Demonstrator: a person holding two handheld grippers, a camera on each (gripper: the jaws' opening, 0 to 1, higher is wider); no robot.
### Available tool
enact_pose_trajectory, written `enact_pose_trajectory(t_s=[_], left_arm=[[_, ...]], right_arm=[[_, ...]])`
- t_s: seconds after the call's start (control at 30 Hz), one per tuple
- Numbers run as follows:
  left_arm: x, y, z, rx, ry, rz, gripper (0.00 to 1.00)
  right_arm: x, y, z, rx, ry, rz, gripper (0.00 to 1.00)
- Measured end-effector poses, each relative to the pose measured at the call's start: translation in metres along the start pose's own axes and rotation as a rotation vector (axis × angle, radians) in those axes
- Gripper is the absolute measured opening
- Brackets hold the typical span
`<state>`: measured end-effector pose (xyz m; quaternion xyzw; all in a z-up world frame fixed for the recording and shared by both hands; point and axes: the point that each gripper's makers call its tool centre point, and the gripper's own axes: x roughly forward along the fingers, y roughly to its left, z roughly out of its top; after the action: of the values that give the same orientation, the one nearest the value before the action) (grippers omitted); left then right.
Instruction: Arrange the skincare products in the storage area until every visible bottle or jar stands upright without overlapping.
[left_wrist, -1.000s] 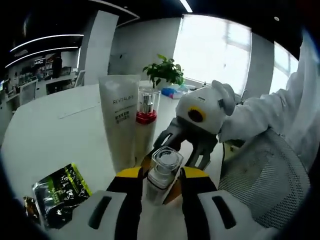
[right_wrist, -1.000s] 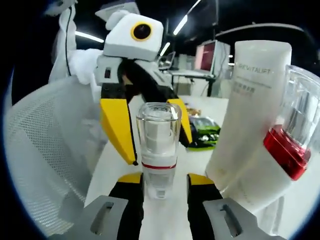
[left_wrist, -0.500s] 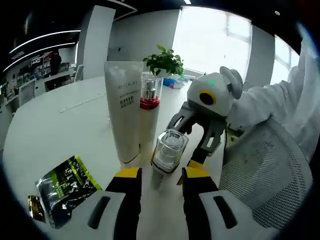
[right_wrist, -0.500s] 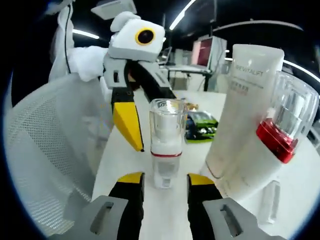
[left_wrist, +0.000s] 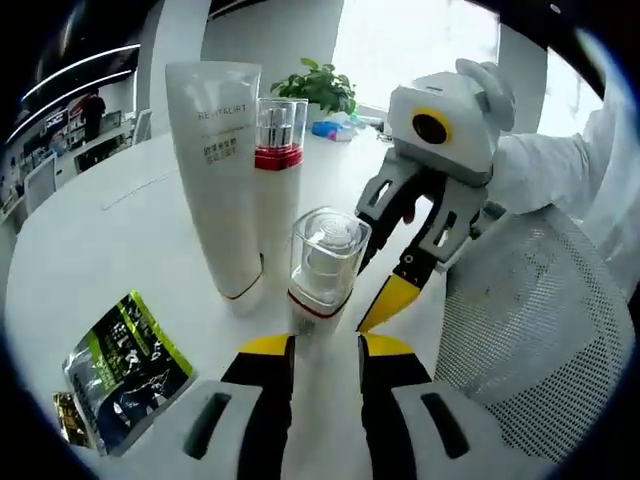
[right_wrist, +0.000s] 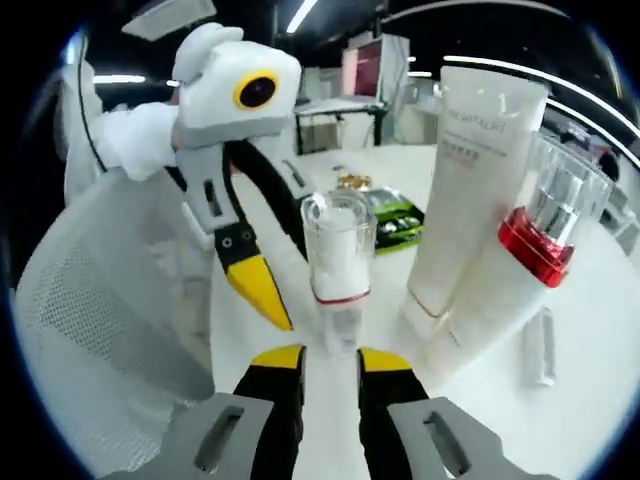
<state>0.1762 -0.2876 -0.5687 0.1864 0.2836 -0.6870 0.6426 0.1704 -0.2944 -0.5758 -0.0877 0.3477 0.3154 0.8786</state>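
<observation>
A small clear-capped bottle (left_wrist: 325, 262) (right_wrist: 338, 262) with a red band stands upright on the white table (left_wrist: 100, 250), free of both grippers. My left gripper (left_wrist: 327, 345) is open, its tips just short of the bottle's base. My right gripper (right_wrist: 331, 357) faces it from the other side, open with a narrow gap. The right gripper's yellow finger (left_wrist: 390, 298) hangs beside the bottle. In the right gripper view the left gripper's yellow finger (right_wrist: 255, 285) is to the bottle's left. A tall white tube (left_wrist: 218, 170) (right_wrist: 470, 190) and a red-collared pump bottle (left_wrist: 278, 190) (right_wrist: 520, 270) stand together close by.
A green and black sachet (left_wrist: 125, 365) (right_wrist: 390, 218) lies flat on the table. A white mesh chair (left_wrist: 530, 330) (right_wrist: 90, 330) stands at the table's edge. A potted plant (left_wrist: 320, 85) is farther back. A small clear stick (right_wrist: 540, 345) lies beyond the pump bottle.
The small bottle was tilted between my left jaws; now it stands upright on its own. Both grippers have drawn back a little, and the right jaws have narrowed.
</observation>
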Motion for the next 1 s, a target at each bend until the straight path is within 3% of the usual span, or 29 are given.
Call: enact_pose_trajectory(t_s=[0.2, 1.0], left_arm=[[0.001, 0.007, 0.000, 0.003, 0.013, 0.013, 0.20], [0.013, 0.026, 0.012, -0.008, -0.006, 0.068, 0.14]], right_arm=[[0.005, -0.001, -0.005, 0.010, 0.029, -0.028, 0.09], [0.003, -0.029, -0.010, 0.093, -0.006, -0.136, 0.00]])
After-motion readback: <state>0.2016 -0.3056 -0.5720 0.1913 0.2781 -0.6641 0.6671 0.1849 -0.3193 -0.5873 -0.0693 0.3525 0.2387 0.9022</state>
